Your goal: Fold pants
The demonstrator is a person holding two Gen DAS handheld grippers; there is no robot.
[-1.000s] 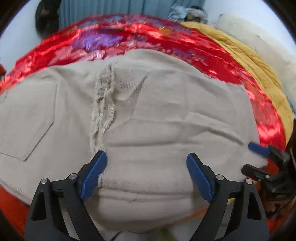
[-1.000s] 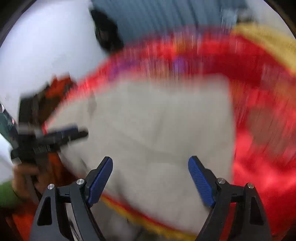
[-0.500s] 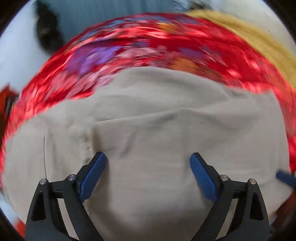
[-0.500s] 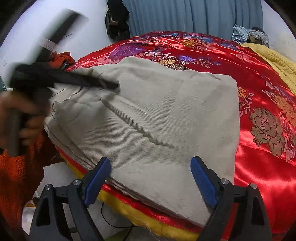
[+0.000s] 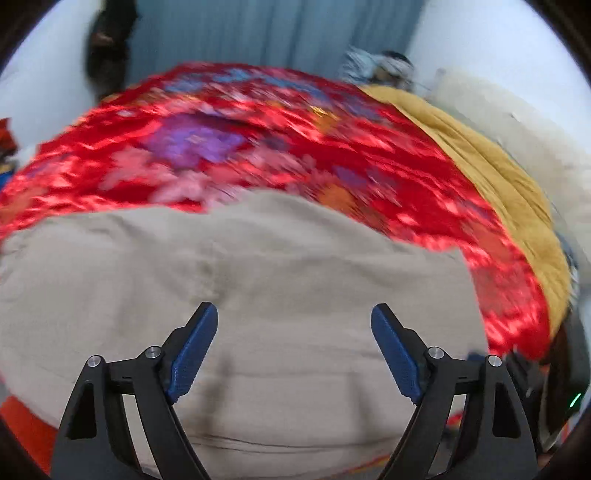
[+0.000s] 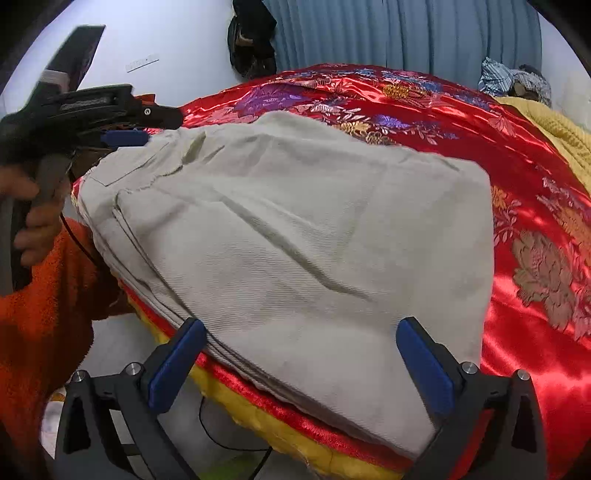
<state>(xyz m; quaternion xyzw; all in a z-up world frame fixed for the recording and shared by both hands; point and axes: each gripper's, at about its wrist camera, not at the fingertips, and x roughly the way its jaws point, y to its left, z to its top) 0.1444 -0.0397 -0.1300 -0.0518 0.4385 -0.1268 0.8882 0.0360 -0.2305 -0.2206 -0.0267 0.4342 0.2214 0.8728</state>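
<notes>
Currently both grippers off the cloth.

Left gripper (image 5: pixel 293 343): wide apart, closing a little, nothing pinched. Blue pads (image 5: pixel 192 354) hover over the beige pants (image 5: pixel 258 295), cloth visible in the gap and past both tips, no pad pressing on it. View motion-blurred, so fine detail of the fabric unreadable.

Right gripper (image 6: pixel 301 363): opening, about as wide as it goes, holding nothing. Pads (image 6: pixel 424 369) straddle the near edge of the pants (image 6: pixel 295 240); stacked folded layers visible along that edge, running from the left pad up and away. Right pad over the near right corner of the bundle.

Pants: folded into a roughly rectangular stack, flat on the red satin quilt (image 6: pixel 517 184), a few soft creases across the top layer. Pocket outline and a seam at the far left corner, ahead of the left pad in the right wrist view. Yellow lining edge (image 6: pixel 258 406) of the quilt just under the near fold, between the right gripper's pads.

Far left of the right gripper's jaws: left gripper (image 6: pixel 125 138) seen from the side, gripped by a hand (image 6: pixel 33 218) with an orange fleece sleeve (image 6: pixel 40 332), blue pad just beside the far left corner of the pants; contact cannot be told.

Beyond the jaws: mustard blanket (image 5: pixel 498 177) right of the quilt, blue curtain (image 6: pixel 406 33) at the back.
</notes>
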